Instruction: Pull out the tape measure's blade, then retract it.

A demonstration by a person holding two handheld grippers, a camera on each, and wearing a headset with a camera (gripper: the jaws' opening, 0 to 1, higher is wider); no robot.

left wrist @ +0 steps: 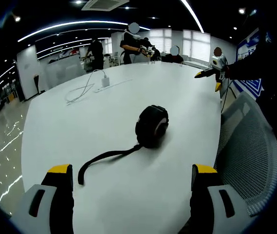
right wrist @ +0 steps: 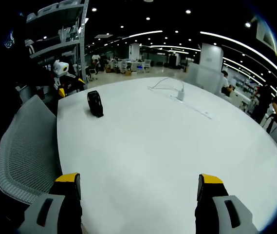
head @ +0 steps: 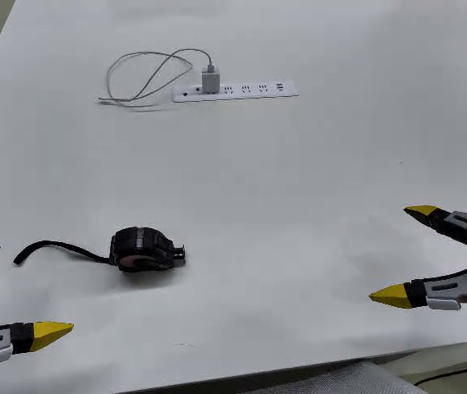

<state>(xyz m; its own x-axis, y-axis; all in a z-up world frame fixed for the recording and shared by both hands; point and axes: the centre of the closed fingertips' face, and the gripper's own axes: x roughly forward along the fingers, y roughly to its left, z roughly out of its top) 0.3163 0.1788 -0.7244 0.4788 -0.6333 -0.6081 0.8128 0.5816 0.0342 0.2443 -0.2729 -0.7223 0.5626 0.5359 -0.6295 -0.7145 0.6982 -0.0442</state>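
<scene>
Tape measure [head: 141, 249] — black, rounded, strap [head: 57, 246] trailing — sits between left claw [head: 36, 287] and right claw [head: 388, 254], both spread.

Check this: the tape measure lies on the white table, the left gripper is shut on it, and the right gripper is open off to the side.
Not shut on it: the left gripper is open and apart from the tape measure, as the left gripper view shows. The rest holds.

Bright, even overhead light washes the white table [head: 315, 205] — the tape measure [head: 141, 249] casts only a soft, faint shadow. Both gripper views bow strongly toward their edges; ceiling strip lights [left wrist: 189, 14] glare there, mirrored on the glossy floor [left wrist: 2, 146].
</scene>
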